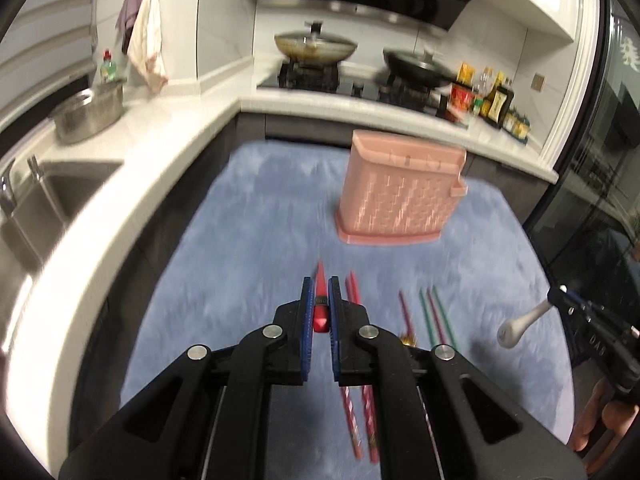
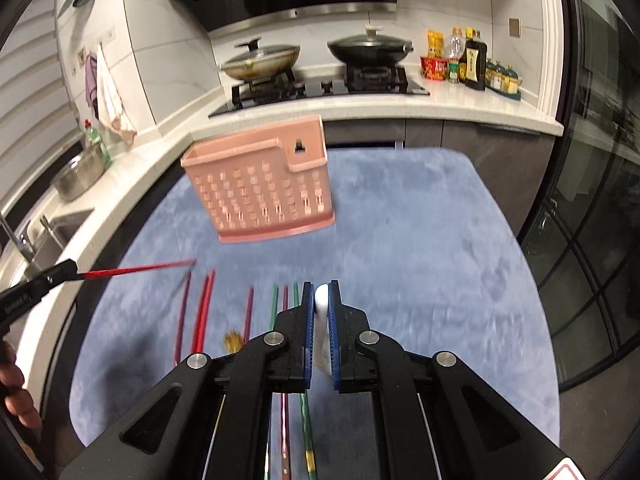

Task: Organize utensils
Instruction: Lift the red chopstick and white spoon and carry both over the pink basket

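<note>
Blue plush cloth covers the surface [image 1: 248, 208] in front of me, with white kitchen counters, a sink and a two-burner stove behind it.

My left hand-held gripper [image 1: 320, 304] is closed down on a single red chopstick [image 1: 321, 300], its tip pointing ahead toward the pink utensil basket [image 1: 400, 196]. My right hand-held gripper [image 2: 321, 300] is pinched tight on one white spoon [image 2: 321, 320], gripping its handle between the blue pads.

Counting what lies on the cloth from my right wrist view: one dark red chopstick [image 2: 182, 316], a pair of bright red chopsticks [image 2: 202, 312] lying side by side, one pinkish chopstick [image 2: 249, 312], then two green chopsticks [image 2: 274, 300] with another red chopstick [image 2: 285, 300] between them. That makes seven loose sticks, though blur leaves the count uncertain.

My left wrist view shows the spoon's white bowl end [image 1: 516, 326] sticking out of the right gripper at the frame's edge; the right view shows only its handle. The right view in turn shows the whole length of the held red chopstick reaching toward the basket, seen side-on.

One basket stands upright on the cloth, beyond the row of chopsticks and well apart from them. I cannot see into it from either view. On the stove sit two lidded woks [image 2: 260, 62].
</note>
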{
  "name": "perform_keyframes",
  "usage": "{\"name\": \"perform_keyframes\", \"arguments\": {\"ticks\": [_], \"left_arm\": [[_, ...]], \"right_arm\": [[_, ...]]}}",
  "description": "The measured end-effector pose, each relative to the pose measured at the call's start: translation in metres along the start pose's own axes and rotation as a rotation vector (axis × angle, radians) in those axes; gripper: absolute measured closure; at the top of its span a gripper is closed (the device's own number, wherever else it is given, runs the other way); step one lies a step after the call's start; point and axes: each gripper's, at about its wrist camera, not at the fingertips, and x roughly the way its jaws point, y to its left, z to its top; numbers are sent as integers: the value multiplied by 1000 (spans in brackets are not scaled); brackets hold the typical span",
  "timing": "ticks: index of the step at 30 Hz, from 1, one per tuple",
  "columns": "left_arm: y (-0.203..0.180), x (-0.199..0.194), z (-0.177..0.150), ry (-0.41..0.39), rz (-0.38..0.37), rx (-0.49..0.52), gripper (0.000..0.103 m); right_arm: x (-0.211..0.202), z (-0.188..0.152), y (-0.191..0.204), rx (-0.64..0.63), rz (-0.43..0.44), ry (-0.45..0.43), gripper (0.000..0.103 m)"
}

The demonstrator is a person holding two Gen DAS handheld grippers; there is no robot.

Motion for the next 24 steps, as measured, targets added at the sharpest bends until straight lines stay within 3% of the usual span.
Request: {"name": "perform_keyframes", "arguments": {"ticks": [14,24], "left_arm": [[-17,-29,117,-158,-39,30,96],[-35,-35,199,-275,-79,6,96]], "right_arm": [[-6,98,-1,32,86,-86,97],[33,166,9,52,124,-102,97]]}}
